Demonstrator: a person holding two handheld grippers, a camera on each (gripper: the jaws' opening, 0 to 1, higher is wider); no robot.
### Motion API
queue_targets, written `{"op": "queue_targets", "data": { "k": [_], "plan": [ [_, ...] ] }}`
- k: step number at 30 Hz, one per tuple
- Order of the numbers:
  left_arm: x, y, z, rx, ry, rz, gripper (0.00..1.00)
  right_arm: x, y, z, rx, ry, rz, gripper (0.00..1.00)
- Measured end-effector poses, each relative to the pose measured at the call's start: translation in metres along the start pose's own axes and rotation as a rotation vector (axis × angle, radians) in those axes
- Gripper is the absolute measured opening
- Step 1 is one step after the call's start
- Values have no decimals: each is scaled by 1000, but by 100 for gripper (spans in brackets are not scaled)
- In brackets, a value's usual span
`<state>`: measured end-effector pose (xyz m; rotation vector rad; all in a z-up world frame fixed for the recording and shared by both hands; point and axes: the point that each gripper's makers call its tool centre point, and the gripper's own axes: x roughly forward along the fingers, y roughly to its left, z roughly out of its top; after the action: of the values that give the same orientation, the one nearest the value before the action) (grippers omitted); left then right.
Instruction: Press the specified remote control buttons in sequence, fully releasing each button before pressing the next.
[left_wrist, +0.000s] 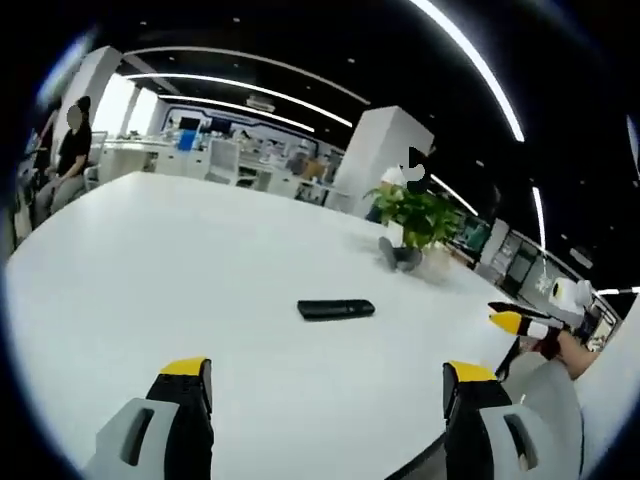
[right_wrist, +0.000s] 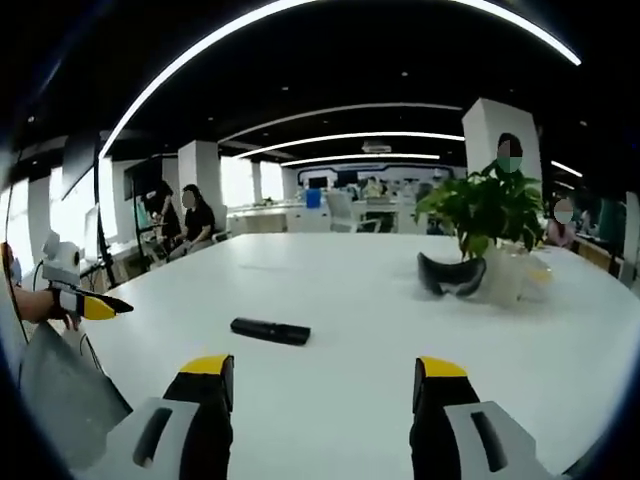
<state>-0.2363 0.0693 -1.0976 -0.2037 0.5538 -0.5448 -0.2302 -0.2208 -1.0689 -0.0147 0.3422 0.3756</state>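
Note:
A black remote control (left_wrist: 336, 309) lies flat on the white table (left_wrist: 180, 270), well ahead of my left gripper (left_wrist: 327, 375), whose jaws stand wide apart with nothing between them. In the right gripper view the same remote control (right_wrist: 270, 330) lies a little left of centre, ahead of my right gripper (right_wrist: 324, 372), which is also open and holds nothing. Each gripper shows at the edge of the other's view: the right gripper (left_wrist: 520, 322) held by a hand at the table's right rim, the left gripper (right_wrist: 95, 305) at the left rim. Neither touches the remote.
A potted green plant (left_wrist: 420, 215) (right_wrist: 490, 210) stands further back on the table, with a dark curved object (left_wrist: 400, 257) (right_wrist: 452, 275) at its foot. People sit beyond the table (right_wrist: 600, 330), among them a seated person (left_wrist: 70, 150) and others (right_wrist: 190, 220). Office desks fill the background.

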Motion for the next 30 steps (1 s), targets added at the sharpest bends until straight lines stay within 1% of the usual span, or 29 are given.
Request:
{"op": "queue_targets", "data": {
  "k": [2, 3, 4, 5, 6, 7, 9, 10, 11, 13, 15, 16, 18, 19, 21, 22, 23, 28, 30],
  "plan": [
    [9, 1, -6, 30, 50, -12, 100, 0, 0, -3, -3, 20, 0, 69],
    [18, 3, -12, 57, 96, -25, 100, 0, -1, -4, -6, 24, -2, 68],
    [25, 2, -15, 51, 116, -38, 100, 0, -1, -5, -9, 27, -5, 68],
    [36, 0, -19, 30, 144, -64, 100, 0, -2, -6, -11, 32, -6, 67],
    [44, -3, -18, 13, 139, -83, 100, 0, -2, -6, -11, 34, -5, 66],
    [53, -7, -20, -7, 160, -109, 100, 0, -2, -8, -10, 41, -3, 66],
    [65, -10, -19, 6, 166, -120, 100, 1, -2, -10, -12, 51, 0, 65],
    [72, -11, -19, 32, 184, -126, 100, 1, -2, -11, -16, 58, -1, 65],
    [77, -11, -19, 60, 188, -131, 100, 1, -3, -12, -25, 67, -4, 64],
    [92, -11, -23, 112, 228, -143, 100, 0, -4, -15, -31, 78, -8, 63],
    [104, -4, -27, 174, 263, -127, 100, 0, -5, -15, -31, 83, -12, 62],
    [112, -1, -31, 226, 294, -131, 100, 0, -5, -16, -31, 84, -13, 62],
    [122, 1, -37, 260, 349, -139, 100, 0, -5, -16, -29, 85, -10, 61],
    [126, 0, -38, 269, 366, -149, 100, 0, -5, -17, -29, 91, -8, 60],
    [136, -2, -35, 282, 376, -168, 100, 1, -5, -21, -37, 112, -7, 59],
    [142, -2, -31, 311, 369, -176, 99, 1, -5, -22, -41, 116, -8, 58],
    [144, -3, -30, 325, 381, -181, 99, 0, -5, -23, -44, 122, -8, 58],
    [161, -6, -24, 430, 411, -214, 98, 0, -5, -24, -41, 126, -3, 56],
    [167, -6, -20, 455, 412, -220, 97, 0, -4, -24, -40, 126, 1, 55]
  ]
}}
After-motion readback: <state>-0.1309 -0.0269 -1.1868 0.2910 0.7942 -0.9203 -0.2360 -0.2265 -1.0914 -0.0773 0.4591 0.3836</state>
